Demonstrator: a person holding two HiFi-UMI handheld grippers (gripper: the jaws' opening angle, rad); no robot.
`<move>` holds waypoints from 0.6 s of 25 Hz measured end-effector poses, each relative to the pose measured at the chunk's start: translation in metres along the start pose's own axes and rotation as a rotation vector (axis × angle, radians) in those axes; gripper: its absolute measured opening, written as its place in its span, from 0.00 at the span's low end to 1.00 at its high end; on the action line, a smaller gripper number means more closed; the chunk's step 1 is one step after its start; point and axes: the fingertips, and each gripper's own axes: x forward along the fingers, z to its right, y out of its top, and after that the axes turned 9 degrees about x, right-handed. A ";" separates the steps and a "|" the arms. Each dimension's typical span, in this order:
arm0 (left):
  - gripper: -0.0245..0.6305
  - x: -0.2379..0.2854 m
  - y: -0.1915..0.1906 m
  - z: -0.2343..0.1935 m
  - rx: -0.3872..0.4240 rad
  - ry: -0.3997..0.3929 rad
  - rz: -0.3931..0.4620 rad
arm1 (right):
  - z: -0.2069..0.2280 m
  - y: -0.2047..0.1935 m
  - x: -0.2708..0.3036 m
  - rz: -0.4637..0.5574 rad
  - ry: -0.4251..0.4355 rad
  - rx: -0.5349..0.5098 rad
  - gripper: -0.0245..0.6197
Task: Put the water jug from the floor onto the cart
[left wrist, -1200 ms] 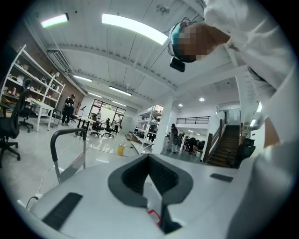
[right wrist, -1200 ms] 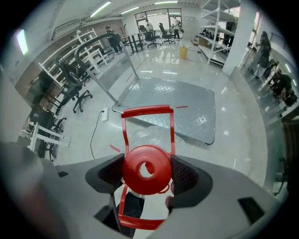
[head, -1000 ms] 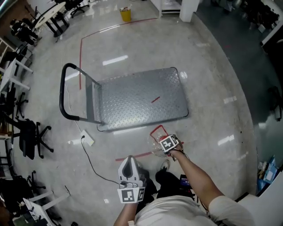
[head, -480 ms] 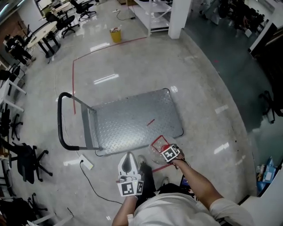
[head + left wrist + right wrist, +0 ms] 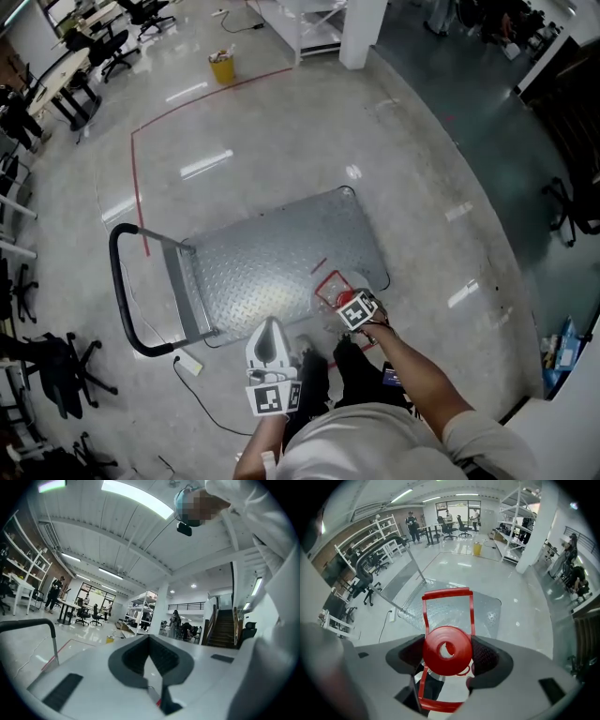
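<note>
The water jug point(image 5: 330, 286) is clear, with a red cap point(image 5: 447, 649) and a red carrying frame point(image 5: 447, 594). My right gripper point(image 5: 356, 309) is shut on its neck just under the cap, and the jug hangs at the near right edge of the cart deck point(image 5: 272, 253). In the right gripper view the jaws of that gripper point(image 5: 447, 652) close in on the cap from both sides, with diamond plate showing through the frame. The cart's black push handle point(image 5: 117, 291) stands at the left end. My left gripper point(image 5: 271, 330) is held shut and bare near my body, and the left gripper view point(image 5: 151, 651) aims upward.
A white power strip point(image 5: 190, 364) with a black cable lies by the cart's handle end. Red tape lines point(image 5: 137, 164) mark the floor. A yellow bin point(image 5: 222, 66) stands far back, office chairs point(image 5: 56, 375) line the left, and a white pillar point(image 5: 364, 28) rises behind.
The right gripper has carried the jug from the floor by the red tape to the cart's near edge. The cart now lies closer under me. The left gripper stays shut.
</note>
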 end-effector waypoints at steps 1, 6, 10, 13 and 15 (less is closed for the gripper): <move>0.04 0.004 0.000 0.002 0.006 0.001 -0.005 | 0.003 0.007 0.002 0.002 0.002 -0.005 0.51; 0.04 0.025 -0.001 -0.011 0.001 0.042 -0.032 | 0.010 0.050 0.020 0.004 0.009 -0.011 0.51; 0.04 0.037 0.001 -0.022 0.002 0.076 -0.036 | 0.011 0.079 0.037 -0.002 0.024 -0.013 0.51; 0.04 0.047 -0.002 -0.029 -0.002 0.101 -0.033 | 0.014 0.099 0.052 0.001 0.029 -0.020 0.51; 0.04 0.049 -0.006 -0.035 -0.005 0.124 -0.041 | 0.014 0.107 0.063 -0.005 0.033 -0.032 0.51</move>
